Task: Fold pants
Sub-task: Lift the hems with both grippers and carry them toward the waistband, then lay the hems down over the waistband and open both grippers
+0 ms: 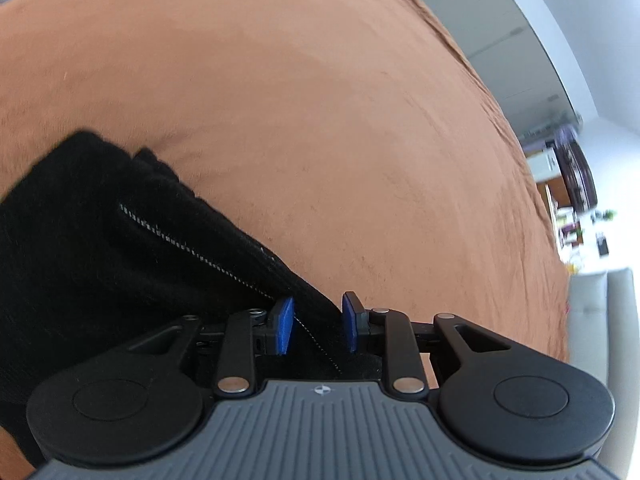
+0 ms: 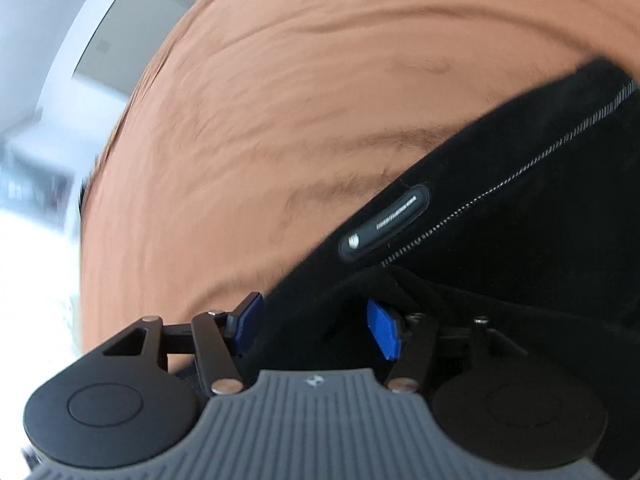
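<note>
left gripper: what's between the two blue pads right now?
In the left wrist view, a fold of the black pants, zipper included, runs between the blue pads of the left gripper. The jaws stand apart around it.

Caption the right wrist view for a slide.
Right gripper open around the edge of black pants lying on a rust cover.

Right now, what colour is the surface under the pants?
Rust orange bedcover, plain with no pattern; the left wrist view shows it best, beside the black pants.
</note>
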Available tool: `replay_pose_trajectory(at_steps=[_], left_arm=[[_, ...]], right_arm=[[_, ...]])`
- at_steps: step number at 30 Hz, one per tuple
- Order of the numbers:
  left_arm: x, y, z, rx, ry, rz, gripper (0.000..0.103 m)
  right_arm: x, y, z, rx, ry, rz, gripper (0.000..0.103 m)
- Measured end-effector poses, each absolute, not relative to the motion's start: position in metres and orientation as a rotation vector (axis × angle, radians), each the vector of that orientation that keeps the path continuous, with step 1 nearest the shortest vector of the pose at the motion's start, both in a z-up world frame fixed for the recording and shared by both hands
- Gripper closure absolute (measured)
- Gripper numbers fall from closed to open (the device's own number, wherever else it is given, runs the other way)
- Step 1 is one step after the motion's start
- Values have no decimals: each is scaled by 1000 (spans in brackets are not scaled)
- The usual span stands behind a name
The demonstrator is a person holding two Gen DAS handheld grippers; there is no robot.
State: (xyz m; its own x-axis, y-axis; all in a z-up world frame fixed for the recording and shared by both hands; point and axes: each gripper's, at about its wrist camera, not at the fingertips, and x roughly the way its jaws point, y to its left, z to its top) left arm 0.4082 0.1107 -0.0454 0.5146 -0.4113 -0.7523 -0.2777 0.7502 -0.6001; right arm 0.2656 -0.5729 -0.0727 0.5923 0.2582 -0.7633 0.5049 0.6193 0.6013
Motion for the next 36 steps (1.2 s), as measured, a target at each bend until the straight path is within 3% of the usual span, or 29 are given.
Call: replay_pose_trajectory(at_steps=[4, 7, 10, 16, 19, 21, 25, 26, 36], left_arm=[[397, 99, -31, -656, 1012, -128, 65], [389, 83, -19, -543, 993, -159, 64], [379, 60, -10, -426, 964, -177, 64], [361, 15, -8, -313, 955, -238, 58], [355, -6, -12, -261, 959, -263, 58], [350, -17, -16, -221, 960, -275, 58], [337, -32, -24, -156, 972, -304, 58], [335, -34, -26, -144, 974, -308, 58], [323, -53, -34, -42, 960, -336, 58]], right_arm=[[241, -568, -51, 813, 941, -116, 42], [217, -556, -30, 653, 908, -78, 34], [176, -523, -16, 321, 890, -76, 31], [121, -462, -40, -272, 878, -65, 32], [113, -455, -52, -361, 915, -35, 49], [109, -457, -55, -366, 928, 2, 67], [120, -456, -60, -361, 935, 21, 78], [119, -457, -56, -361, 932, 14, 86], [200, -544, -14, -346, 822, -321, 92]])
